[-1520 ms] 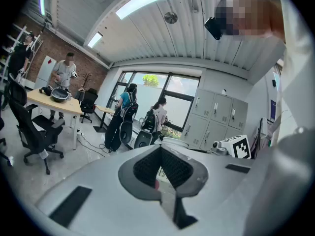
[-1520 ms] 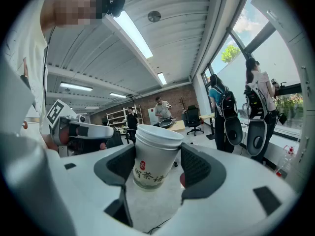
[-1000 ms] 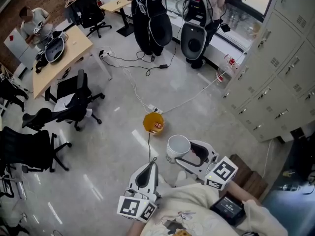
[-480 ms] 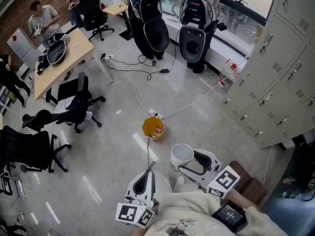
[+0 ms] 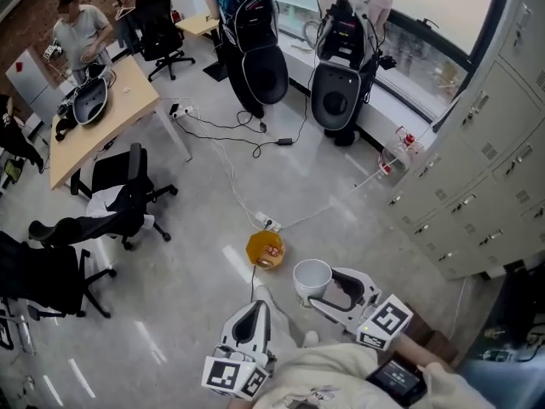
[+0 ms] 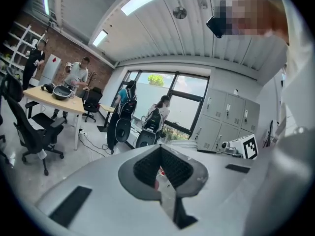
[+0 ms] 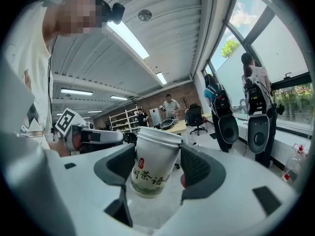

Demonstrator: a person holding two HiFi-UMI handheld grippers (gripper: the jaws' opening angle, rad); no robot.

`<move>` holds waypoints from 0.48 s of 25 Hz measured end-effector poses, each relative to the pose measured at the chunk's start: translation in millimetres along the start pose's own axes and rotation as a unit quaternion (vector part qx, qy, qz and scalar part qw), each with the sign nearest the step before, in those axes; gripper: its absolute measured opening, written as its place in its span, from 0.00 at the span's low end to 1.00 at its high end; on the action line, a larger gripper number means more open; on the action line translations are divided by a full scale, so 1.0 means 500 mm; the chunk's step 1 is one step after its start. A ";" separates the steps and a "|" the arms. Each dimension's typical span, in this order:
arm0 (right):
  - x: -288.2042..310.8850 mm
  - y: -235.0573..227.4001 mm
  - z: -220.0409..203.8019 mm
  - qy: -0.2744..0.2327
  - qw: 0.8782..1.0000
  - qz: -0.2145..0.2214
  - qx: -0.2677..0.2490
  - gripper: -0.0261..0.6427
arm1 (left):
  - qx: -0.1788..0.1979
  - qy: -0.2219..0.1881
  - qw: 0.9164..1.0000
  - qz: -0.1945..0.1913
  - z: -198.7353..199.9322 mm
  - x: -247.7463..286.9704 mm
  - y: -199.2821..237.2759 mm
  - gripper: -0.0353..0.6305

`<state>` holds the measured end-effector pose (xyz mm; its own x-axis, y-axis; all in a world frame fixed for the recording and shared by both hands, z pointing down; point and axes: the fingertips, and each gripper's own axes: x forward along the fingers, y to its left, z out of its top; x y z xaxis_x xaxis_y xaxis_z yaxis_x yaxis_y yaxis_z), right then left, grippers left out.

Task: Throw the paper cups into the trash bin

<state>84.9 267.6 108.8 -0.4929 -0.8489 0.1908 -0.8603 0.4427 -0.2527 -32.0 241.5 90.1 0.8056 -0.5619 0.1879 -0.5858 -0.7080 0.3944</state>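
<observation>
A white paper cup (image 5: 312, 273) with green print hangs upright over the floor, and my right gripper (image 5: 320, 285) is shut on it. In the right gripper view the cup (image 7: 152, 163) stands between the two dark pads of that gripper (image 7: 155, 170). A round yellow container (image 5: 266, 249) sits on the floor just left of the cup and slightly ahead of it. My left gripper (image 5: 255, 308) is lower left of the cup, shut and holding nothing. Its pads meet in the left gripper view (image 6: 160, 167).
A power strip (image 5: 267, 223) and white cables run across the floor beyond the yellow container. Black office chairs (image 5: 119, 186) and a wooden desk (image 5: 102, 109) stand at the left. Grey lockers (image 5: 477, 186) line the right. People with backpacks (image 5: 255, 41) stand by the far window.
The view has moved forward: the yellow container now lies nearer the held cup. The right gripper keeps hold of the cup, and the left stays shut.
</observation>
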 end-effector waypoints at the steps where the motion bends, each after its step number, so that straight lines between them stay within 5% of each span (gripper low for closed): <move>1: 0.030 -0.016 0.014 0.001 1.000 0.000 -0.001 0.48 | 0.001 0.000 1.000 -0.004 0.017 0.021 0.020 0.06; 12: 0.310 -0.115 0.108 0.011 1.000 0.001 -0.020 0.47 | 0.012 0.017 0.999 -0.032 0.147 0.191 0.234 0.06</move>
<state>64.9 95.0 101.7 -0.4976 -0.8412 0.2117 -0.8633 0.4565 -0.2153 -30.3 73.4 88.1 0.8439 -0.5006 0.1930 -0.5344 -0.7524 0.3852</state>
